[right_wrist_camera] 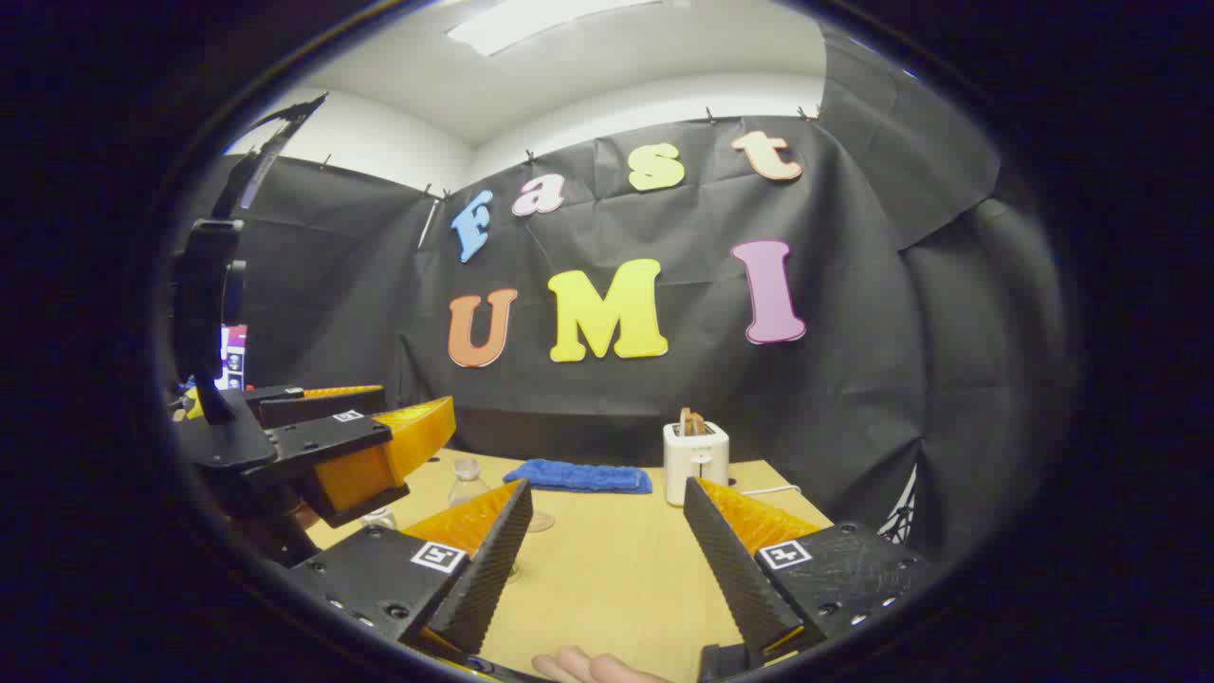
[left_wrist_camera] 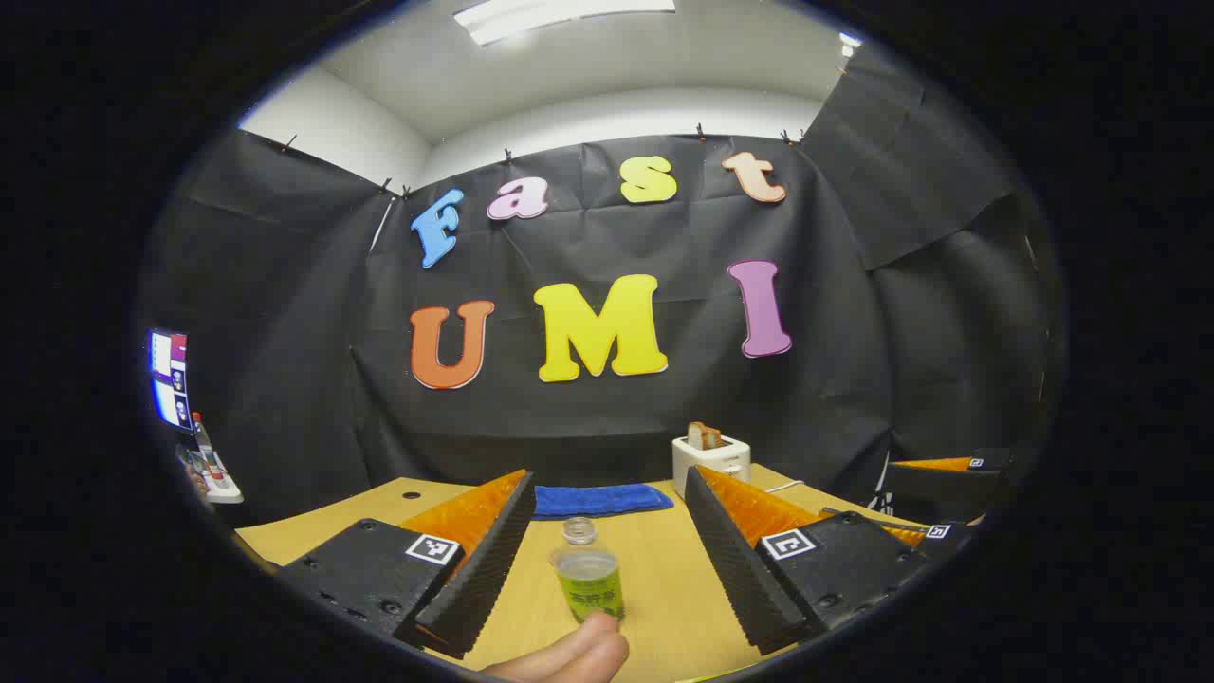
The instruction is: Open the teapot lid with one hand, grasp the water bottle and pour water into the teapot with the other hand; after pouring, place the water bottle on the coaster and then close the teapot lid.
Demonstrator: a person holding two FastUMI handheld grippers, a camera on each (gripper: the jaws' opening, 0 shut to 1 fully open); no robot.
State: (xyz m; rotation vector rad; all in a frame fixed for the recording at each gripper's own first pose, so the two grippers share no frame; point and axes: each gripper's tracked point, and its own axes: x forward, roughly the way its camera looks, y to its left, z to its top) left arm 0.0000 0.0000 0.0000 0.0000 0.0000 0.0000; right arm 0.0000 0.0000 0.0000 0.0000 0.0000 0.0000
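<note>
Facing left gripper (left_wrist_camera: 607, 569): water bottle (left_wrist_camera: 588, 579)

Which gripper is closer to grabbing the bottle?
Probably the left gripper. The bottle stands on the table right between its open fingers. The right gripper is open over bare table.

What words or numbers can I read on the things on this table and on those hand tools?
None can be read.
Bottle: dark print on its green label, too blurred to read.
Square markers: black-and-white patterns, no letters.
Screen: too small to read.
Toaster: no writing to be made out.
</note>
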